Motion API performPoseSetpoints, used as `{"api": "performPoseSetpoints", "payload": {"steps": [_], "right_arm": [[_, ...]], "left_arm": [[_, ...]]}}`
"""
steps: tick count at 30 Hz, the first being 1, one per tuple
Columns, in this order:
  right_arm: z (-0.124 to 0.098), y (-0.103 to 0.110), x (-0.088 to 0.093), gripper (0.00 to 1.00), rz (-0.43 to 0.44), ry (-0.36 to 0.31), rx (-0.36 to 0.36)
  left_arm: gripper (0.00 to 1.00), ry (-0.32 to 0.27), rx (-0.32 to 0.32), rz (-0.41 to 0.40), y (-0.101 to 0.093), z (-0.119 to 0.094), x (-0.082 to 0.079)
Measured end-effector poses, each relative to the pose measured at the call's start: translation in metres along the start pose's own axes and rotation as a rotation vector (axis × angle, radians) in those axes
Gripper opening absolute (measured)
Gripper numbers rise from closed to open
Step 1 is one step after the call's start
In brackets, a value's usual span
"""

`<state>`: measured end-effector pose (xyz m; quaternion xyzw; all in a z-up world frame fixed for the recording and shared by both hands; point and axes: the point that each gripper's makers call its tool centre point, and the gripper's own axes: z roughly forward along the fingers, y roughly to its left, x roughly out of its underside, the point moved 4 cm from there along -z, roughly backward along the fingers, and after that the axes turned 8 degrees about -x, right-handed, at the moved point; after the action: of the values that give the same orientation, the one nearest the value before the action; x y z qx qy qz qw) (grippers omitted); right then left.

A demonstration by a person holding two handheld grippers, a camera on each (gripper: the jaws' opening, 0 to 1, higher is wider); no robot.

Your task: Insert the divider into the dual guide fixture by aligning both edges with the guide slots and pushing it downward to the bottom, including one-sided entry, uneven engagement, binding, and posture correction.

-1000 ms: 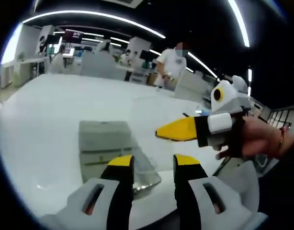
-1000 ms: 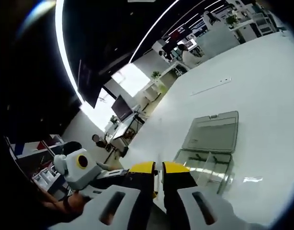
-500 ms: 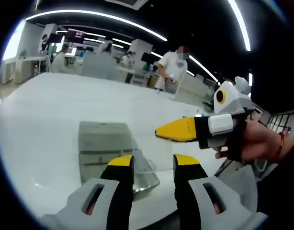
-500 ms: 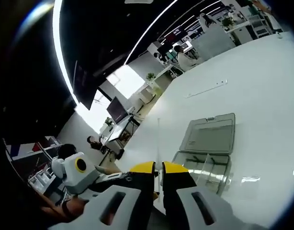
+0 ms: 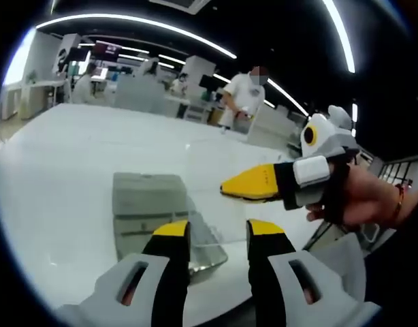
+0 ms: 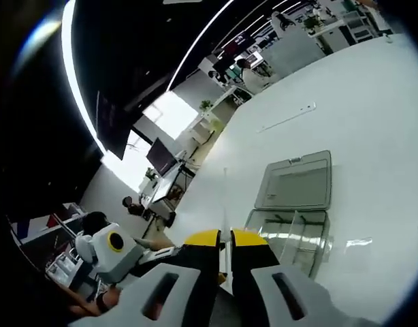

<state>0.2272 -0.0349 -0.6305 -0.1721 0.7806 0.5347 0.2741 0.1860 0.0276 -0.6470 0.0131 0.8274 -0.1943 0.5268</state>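
Observation:
My right gripper point(image 6: 224, 236) is shut on a thin clear divider point(image 6: 224, 197), which I see edge-on as a pale line rising from its jaws. In the left gripper view that right gripper point(image 5: 229, 187) comes in from the right and holds the clear divider point(image 5: 212, 163) upright above the table. Below and beyond it lies the clear fixture box point(image 5: 205, 248) with its grey lid point(image 5: 146, 197) folded back flat. The same fixture box point(image 6: 294, 238) and lid point(image 6: 295, 180) lie ahead in the right gripper view. My left gripper point(image 5: 217, 230) is open near the box, with nothing between its jaws.
Everything rests on a wide white table point(image 5: 73, 157). A thin pale strip point(image 6: 285, 117) lies farther out on it. A person point(image 5: 243, 92) stands past the far edge among desks and screens. A hand point(image 5: 362, 201) carries the right gripper.
The right gripper with the divider has tilted slightly and shifted a little; the box looks a bit higher in the right gripper view as the camera moved. Left gripper unchanged.

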Motion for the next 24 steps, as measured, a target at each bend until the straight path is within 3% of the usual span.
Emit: {"api": "performPoseSetpoints", "payload": {"steps": [12,24], "right_arm": [[0.0,0.005,0.001,0.0,0.001,0.02,0.038],[0.002,0.005,-0.002,0.0,0.015,-0.011,0.066]], "left_arm": [[0.32,-0.023,0.006,0.035,0.0,-0.006,-0.004],[0.35,-0.029,-0.001,0.032,0.012,-0.017,-0.003]]}}
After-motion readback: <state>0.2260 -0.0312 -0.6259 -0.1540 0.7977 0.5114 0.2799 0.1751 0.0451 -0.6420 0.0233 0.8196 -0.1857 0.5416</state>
